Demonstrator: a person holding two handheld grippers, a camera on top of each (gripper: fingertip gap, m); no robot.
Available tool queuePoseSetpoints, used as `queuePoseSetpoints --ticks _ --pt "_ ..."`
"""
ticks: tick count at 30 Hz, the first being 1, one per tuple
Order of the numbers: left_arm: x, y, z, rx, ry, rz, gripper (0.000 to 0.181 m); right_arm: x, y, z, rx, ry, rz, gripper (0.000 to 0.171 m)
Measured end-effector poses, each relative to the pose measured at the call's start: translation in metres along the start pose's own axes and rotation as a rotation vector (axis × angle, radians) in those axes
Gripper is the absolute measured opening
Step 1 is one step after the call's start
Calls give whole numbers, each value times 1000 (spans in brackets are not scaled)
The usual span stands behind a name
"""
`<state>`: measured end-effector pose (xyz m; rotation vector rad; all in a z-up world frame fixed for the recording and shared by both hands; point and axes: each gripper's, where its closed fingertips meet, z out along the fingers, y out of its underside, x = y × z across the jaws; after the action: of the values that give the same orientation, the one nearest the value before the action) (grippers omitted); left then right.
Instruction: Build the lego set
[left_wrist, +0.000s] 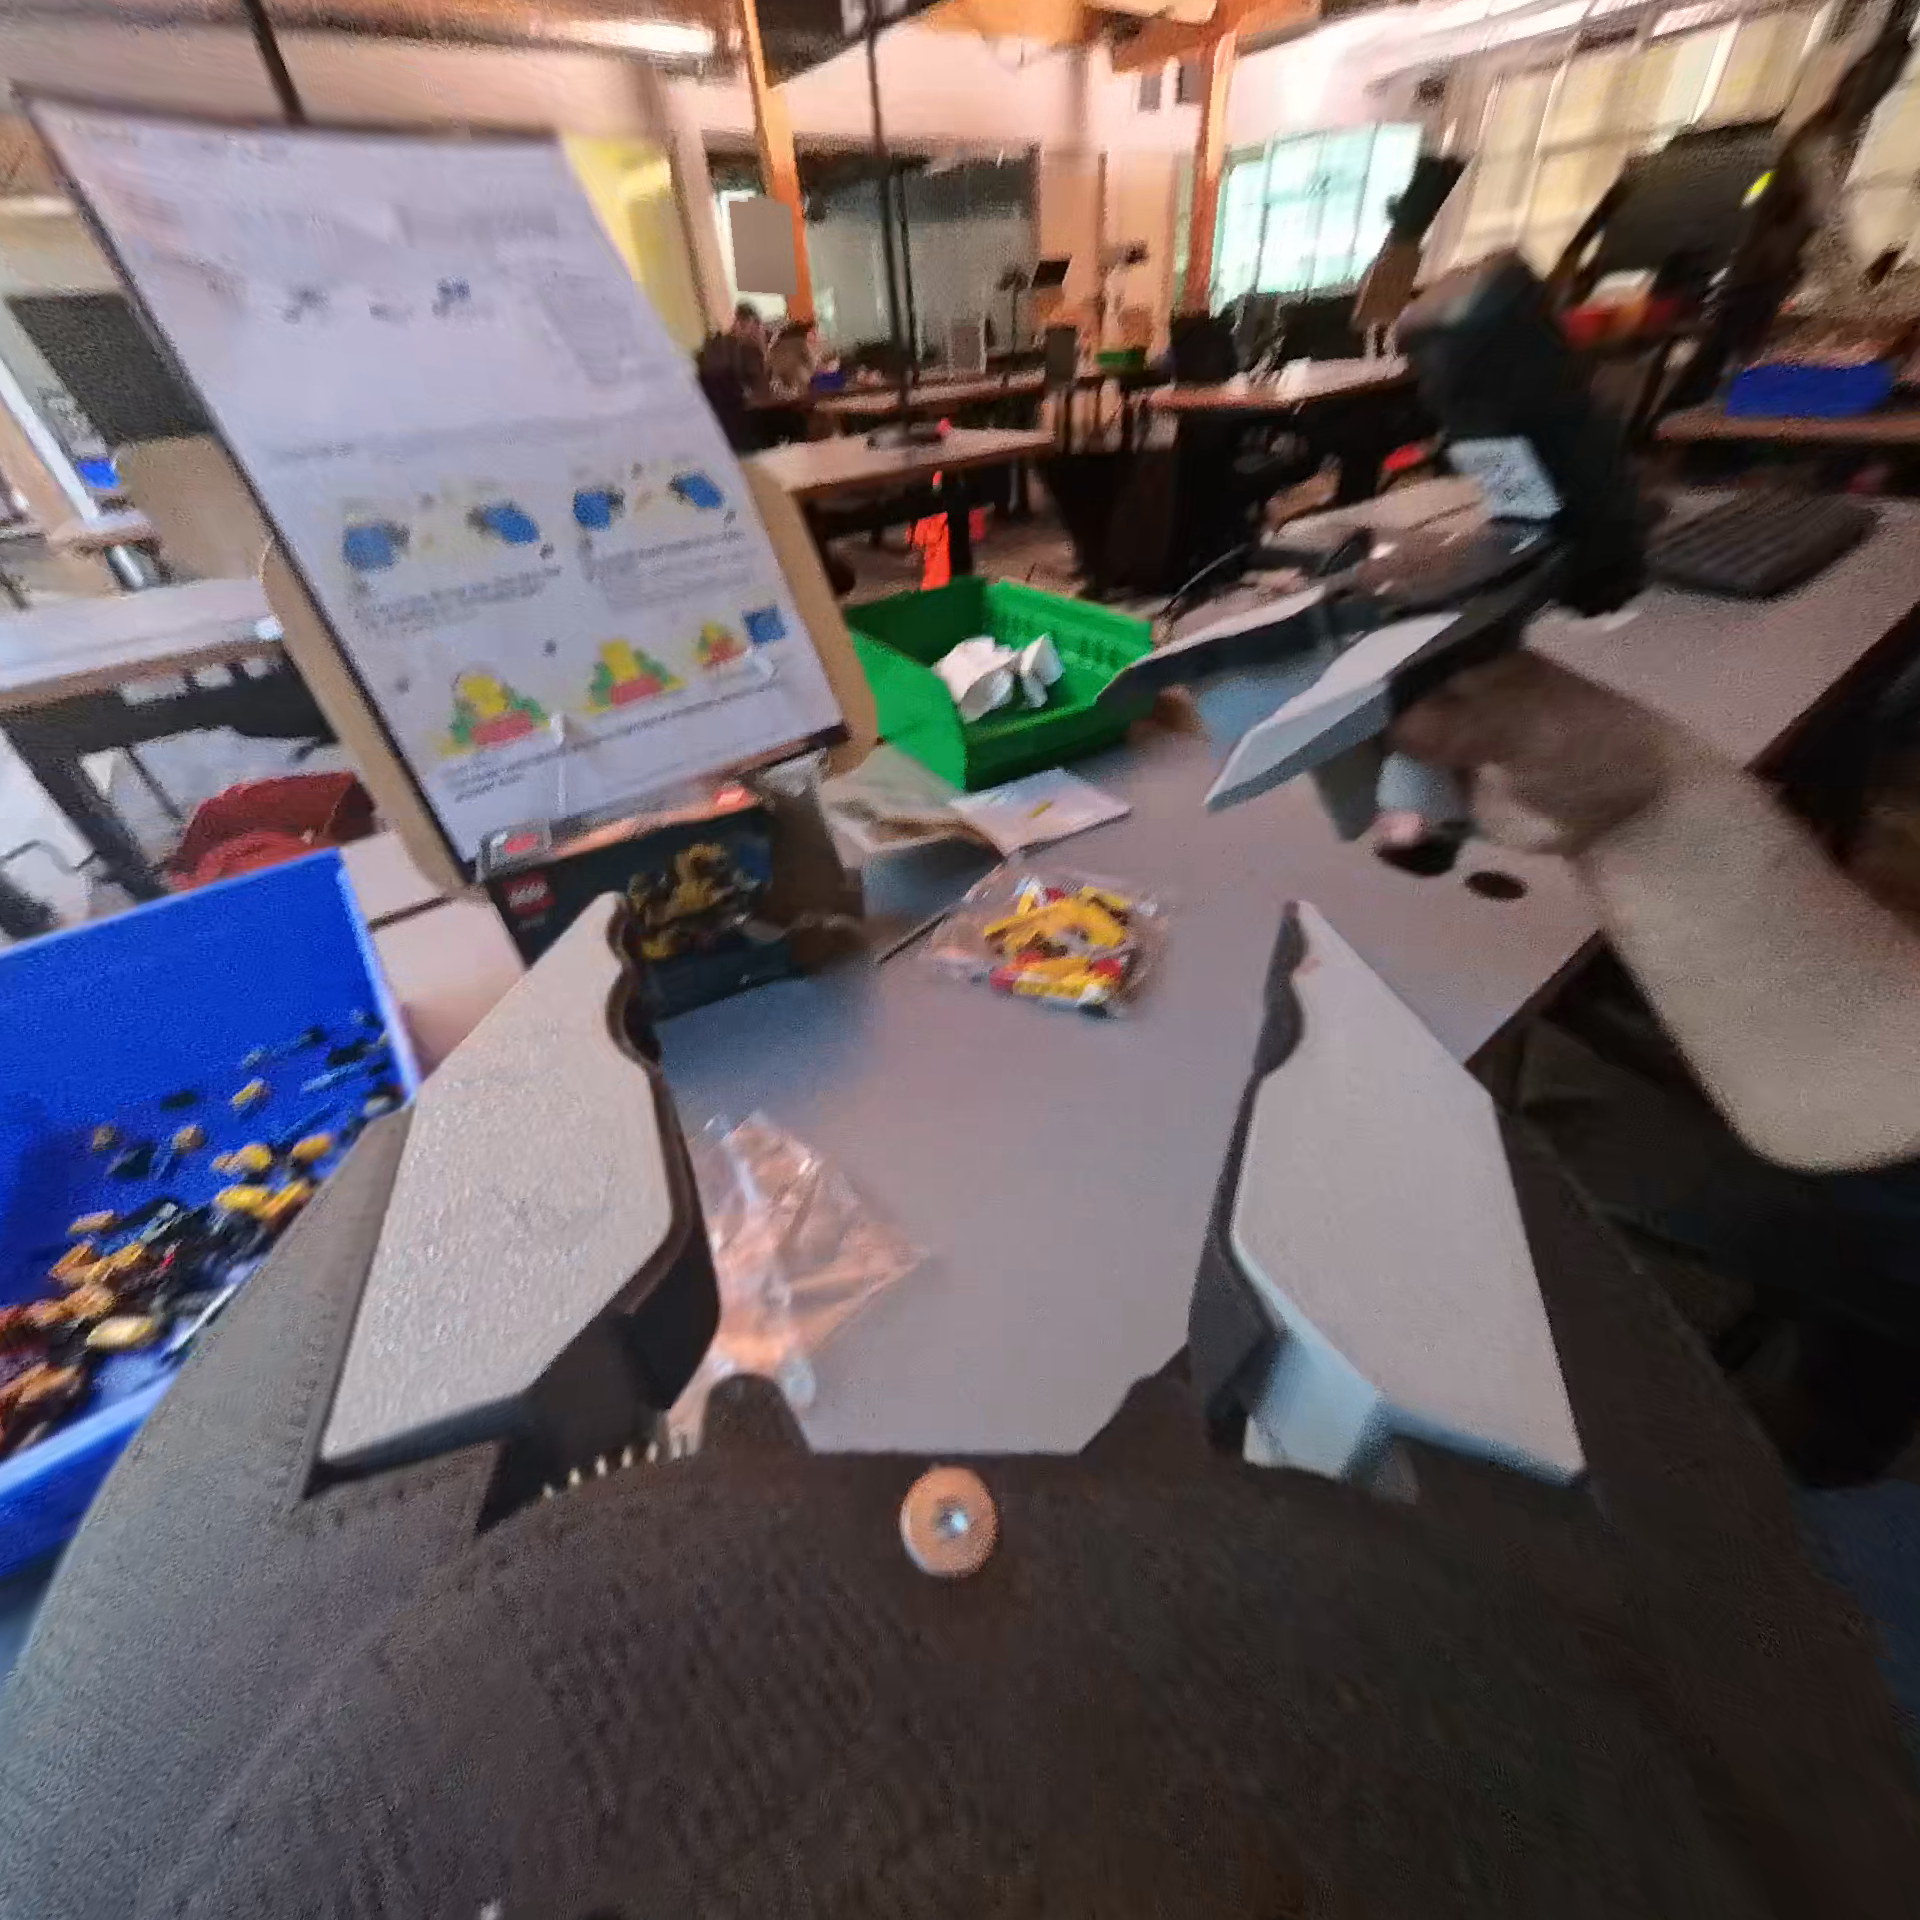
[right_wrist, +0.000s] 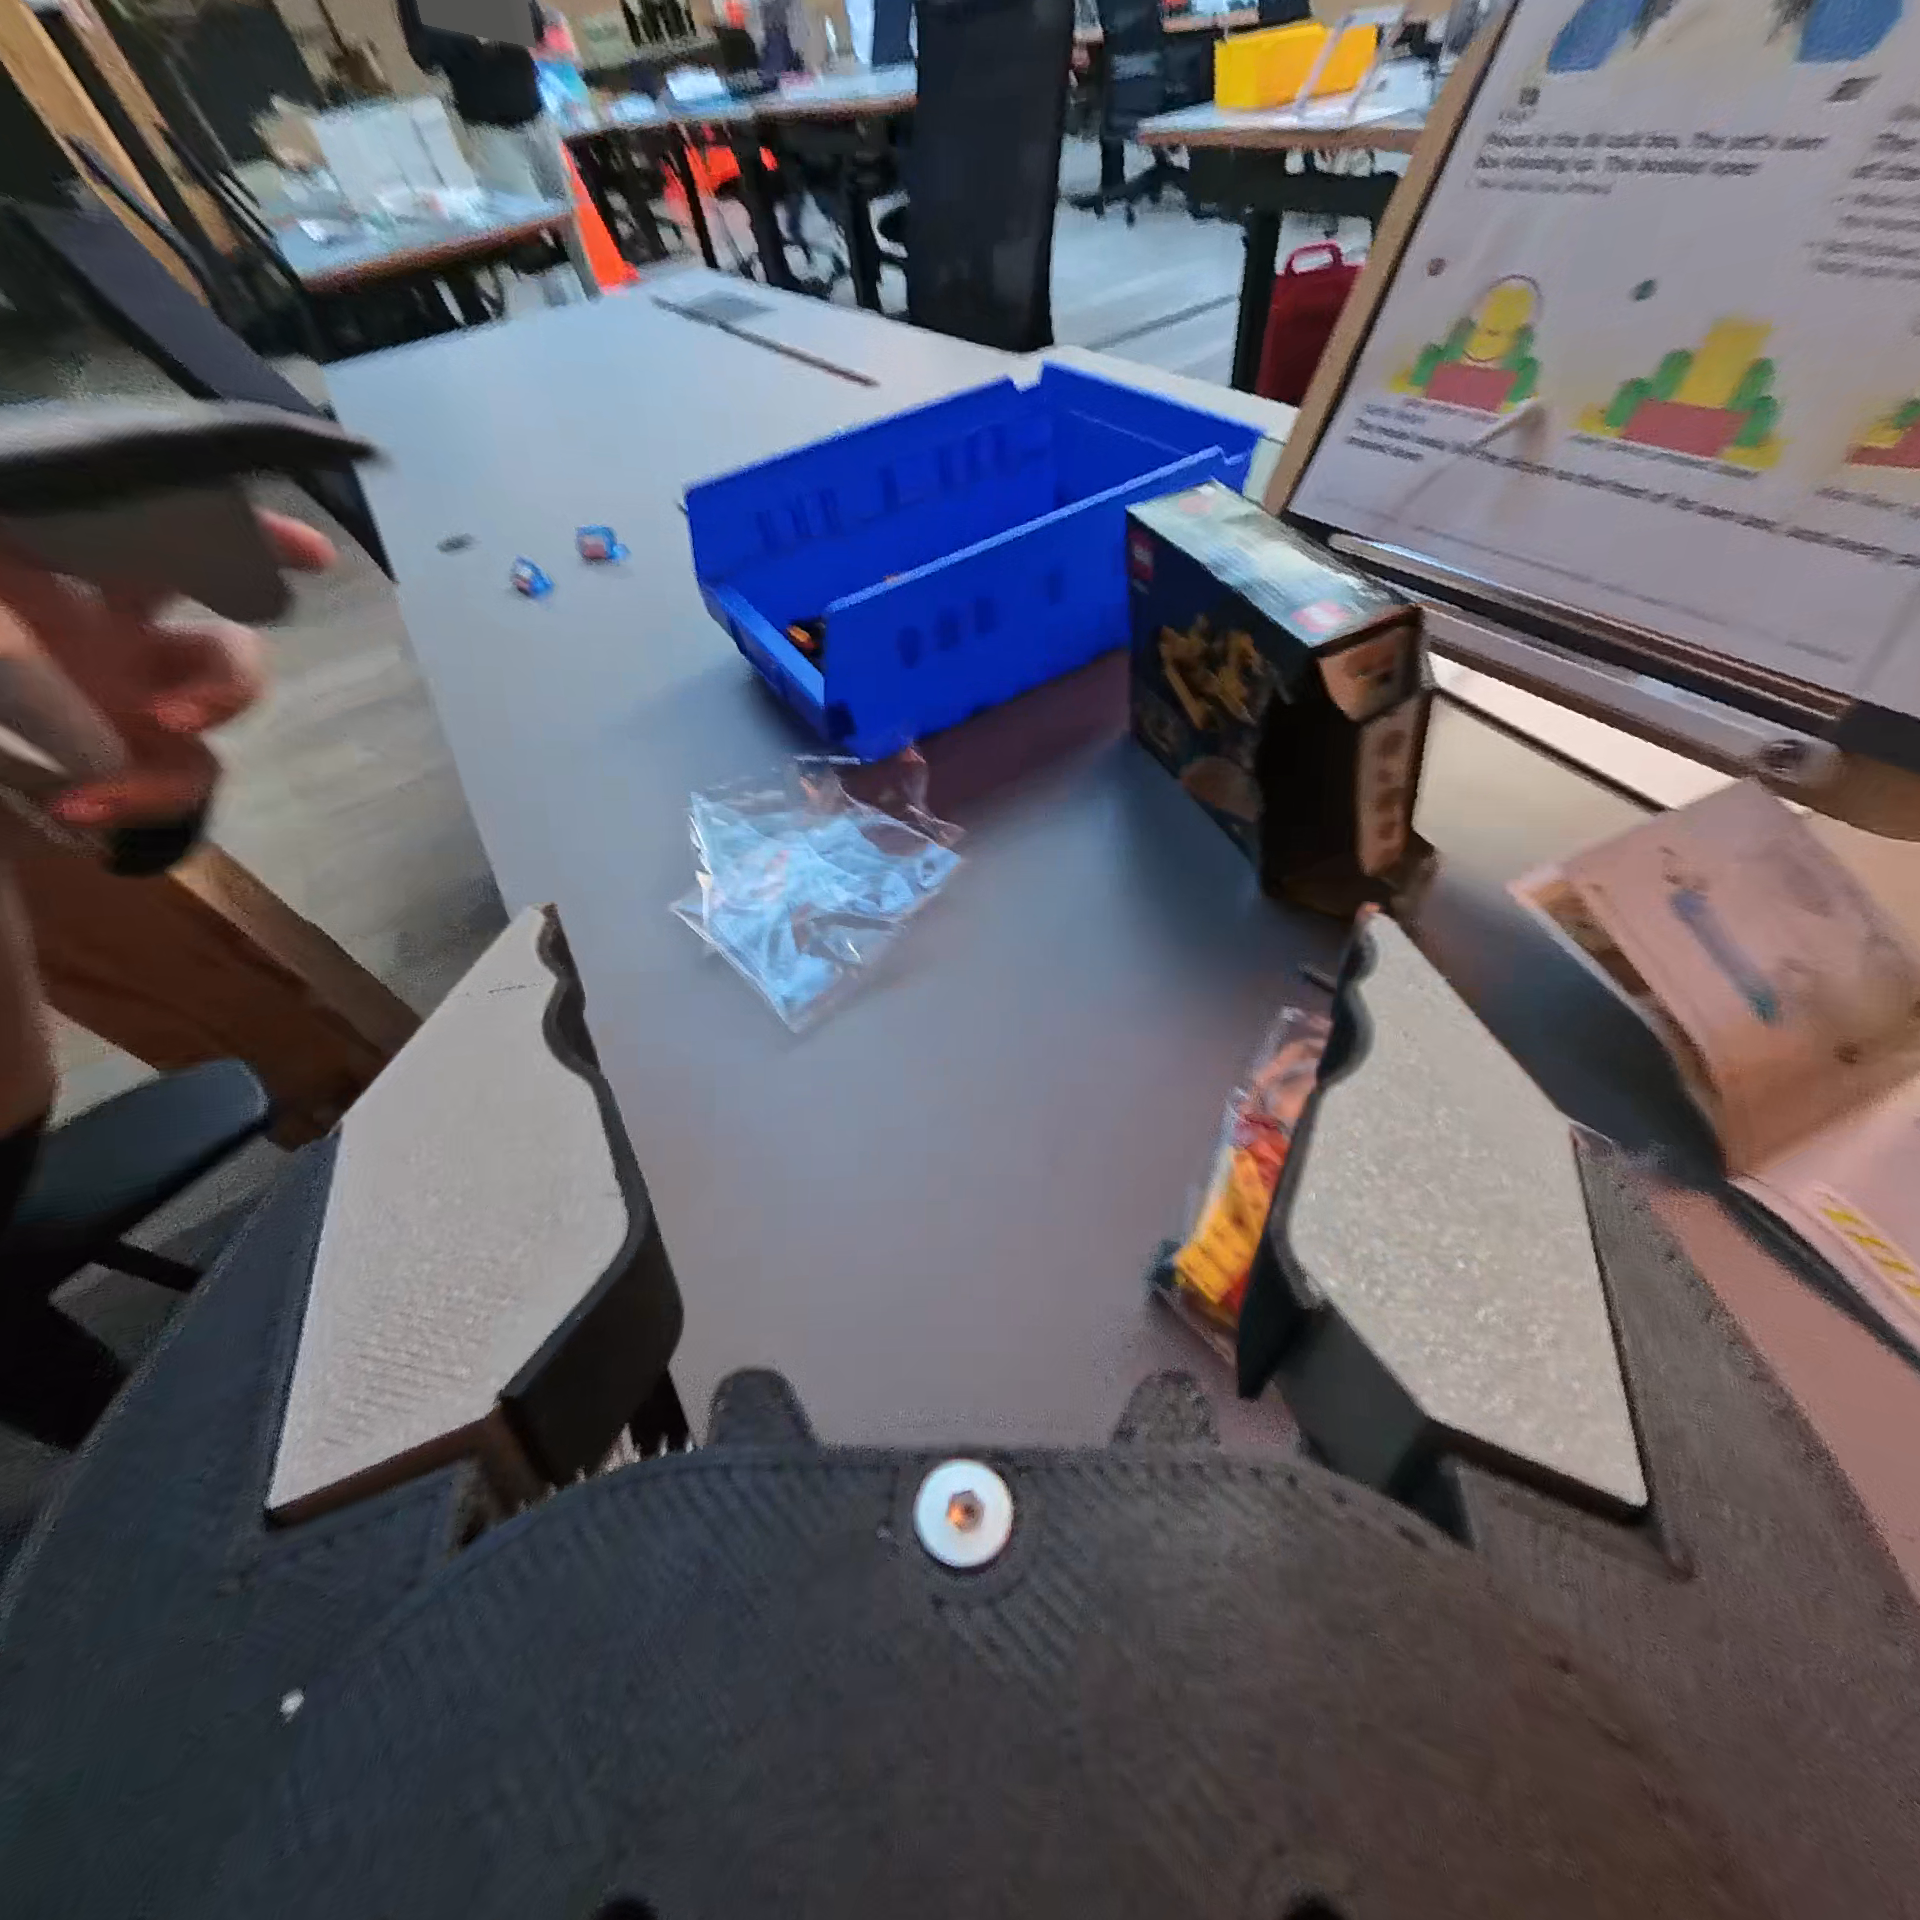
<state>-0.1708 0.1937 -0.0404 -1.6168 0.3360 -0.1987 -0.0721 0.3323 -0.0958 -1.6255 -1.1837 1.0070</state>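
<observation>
Left wrist view: the left tool (left_wrist: 956, 935) hangs above the grey desk (left_wrist: 1039, 1195), its fingers spread wide and holding nothing. Under it lies an empty clear bag (left_wrist: 790, 1236); farther on, a sealed bag of yellow bricks (left_wrist: 1049, 951). Loose bricks fill the blue bin (left_wrist: 177, 997) at left, just beside the lego box (left_wrist: 644, 914).

Right wrist view: the right tool (right_wrist: 956, 920) is likewise spread and empty over the desk. The brick bag lies partly hidden under its right finger (right_wrist: 1455, 1174).
</observation>
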Motion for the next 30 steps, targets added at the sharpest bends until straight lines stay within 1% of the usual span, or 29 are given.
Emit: queuePoseSetpoints --ticks 2,3,5,7,9,10,12,13,15,17,19,22,24,26,28,29,30 --pt "29 -27 -9 77 58 25 113 6 -3 -14 -11 57 -50 138" --pt "33 -33 -13 88 42 51 115 10 -6 -21 -9 84 -68 137" --pt "28 -33 -16 85 -15 73 123 13 -10 -33 -8 112 -88 134" --pt "18 -26 -18 64 -15 43 114 15 -11 -40 -13 117 -93 128" --pt "8 -23 -22 72 6 -4 99 23 -10 -44 -21 149 -102 118" --pt "3 -22 -24 73 7 -24 96 28 -8 -43 -32 169 -109 117" --pt "-5 -20 -28 76 9 -54 89 40 6 -38 -90 205 -123 105" --pt "-4 -21 -29 83 27 -77 90 48 17 -32 -140 231 -126 102" --pt "5 -28 -32 112 90 -121 95 64 46 -18 -262 275 -128 101" --pt "13 -33 -33 134 137 -136 93 76 72 -2 -353 302 -119 100" --pt "14 -32 -31 127 133 -125 93 82 91 10 -417 313 -118 98" --pt "15 -30 -30 121 118 -101 87 91 113 19 -507 338 -135 103" --pt "19 -32 -31 132 122 -95 83 93 130 26 -562 311 -129 102" --pt "25 -33 -32 129 134 -83 83 94 152 33 -633 274 -108 102" --pt "27 -30 -30 113 122 -54 83 99 161 37 -653 279 -144 95" --pt "27 -28 -29 103 115 -42 83 99 160 38 -650 278 -176 81" --pt "29 -26 -28 92 120 -34 83 95 160 37 -667 255 -209 74"
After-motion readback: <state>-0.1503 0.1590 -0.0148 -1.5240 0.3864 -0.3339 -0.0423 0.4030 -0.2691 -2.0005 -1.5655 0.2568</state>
